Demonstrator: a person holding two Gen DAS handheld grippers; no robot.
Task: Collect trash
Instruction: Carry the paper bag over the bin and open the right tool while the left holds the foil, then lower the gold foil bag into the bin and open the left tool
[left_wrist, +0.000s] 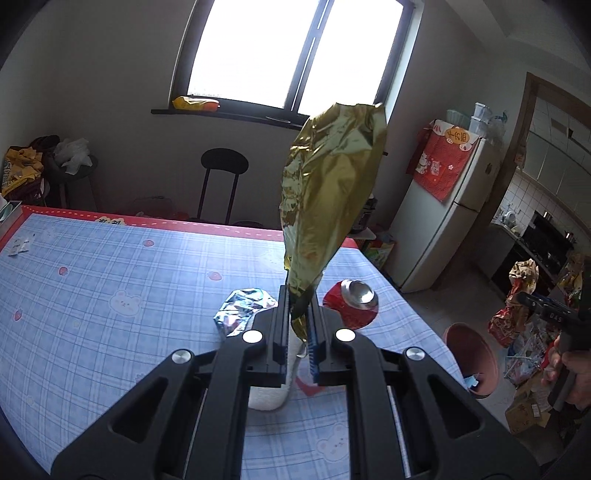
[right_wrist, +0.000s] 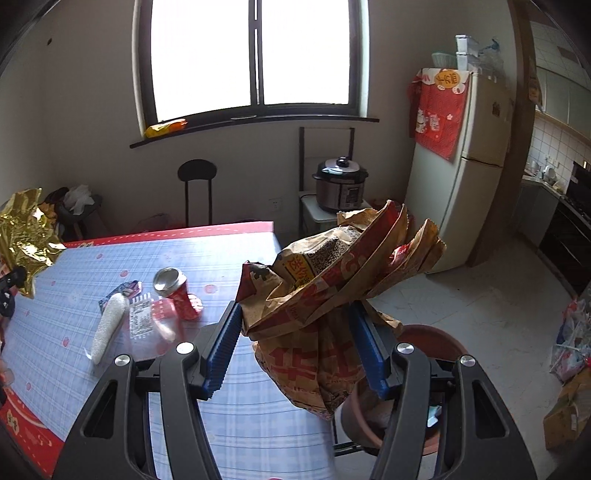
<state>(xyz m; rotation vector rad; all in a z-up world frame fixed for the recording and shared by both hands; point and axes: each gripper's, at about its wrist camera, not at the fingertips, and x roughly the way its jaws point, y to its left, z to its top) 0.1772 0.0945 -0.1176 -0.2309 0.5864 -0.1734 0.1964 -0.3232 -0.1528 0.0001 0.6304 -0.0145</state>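
My left gripper (left_wrist: 299, 306) is shut on a gold foil wrapper (left_wrist: 328, 192) and holds it upright above the table; the wrapper also shows in the right wrist view (right_wrist: 24, 232). My right gripper (right_wrist: 295, 328) is shut on a crumpled brown and red paper bag (right_wrist: 332, 280), held past the table's right edge above a red-brown bin (right_wrist: 432, 339). On the table lie a red soda can (left_wrist: 352, 301) (right_wrist: 175, 290), a blue foil wrapper (left_wrist: 240, 308), a white foam piece (right_wrist: 109, 325) and a clear plastic package (right_wrist: 155, 317).
The blue plaid tablecloth (left_wrist: 110, 295) has a red border. The bin (left_wrist: 471, 358) stands on the floor right of the table. A fridge (right_wrist: 469, 158), a pressure cooker (right_wrist: 341, 182), a black chair (left_wrist: 221, 177) and floor clutter (left_wrist: 524, 332) surround it.
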